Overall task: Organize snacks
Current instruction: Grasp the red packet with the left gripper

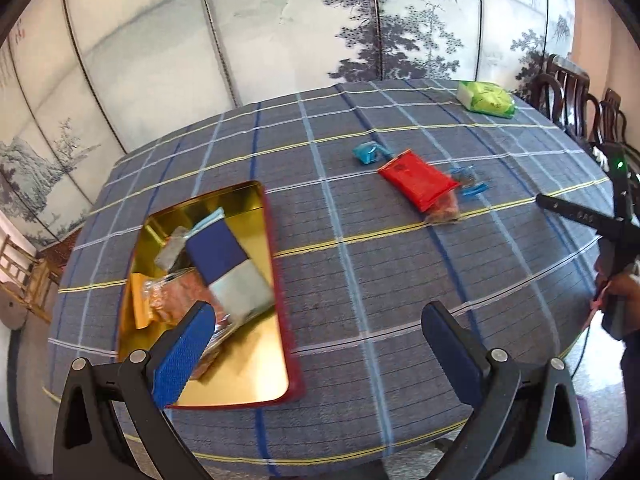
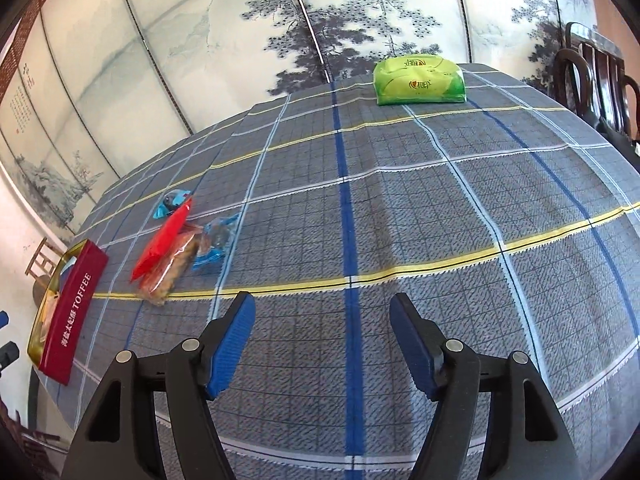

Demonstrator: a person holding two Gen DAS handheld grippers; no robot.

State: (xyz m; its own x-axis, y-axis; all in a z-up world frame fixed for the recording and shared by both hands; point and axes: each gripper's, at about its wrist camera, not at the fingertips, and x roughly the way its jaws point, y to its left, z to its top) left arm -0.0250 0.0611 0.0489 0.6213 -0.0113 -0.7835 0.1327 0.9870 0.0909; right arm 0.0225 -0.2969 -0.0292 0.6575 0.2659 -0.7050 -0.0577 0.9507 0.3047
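Note:
A red toffee tin with a gold inside lies open on the checked tablecloth; several snack packets are in it. My left gripper is open over the tin's right edge, nothing between its fingers. Loose snacks lie mid-table: a red packet over a clear packet of orange snacks, and two blue wrapped sweets. In the right wrist view, the red packet, clear packet, blue sweets and tin lie left of my right gripper, which is open and empty.
A green tissue pack sits at the table's far edge. A painted folding screen stands behind the table. Dark wooden chairs stand at the right. The person's hand holds the other gripper at the right edge of the left wrist view.

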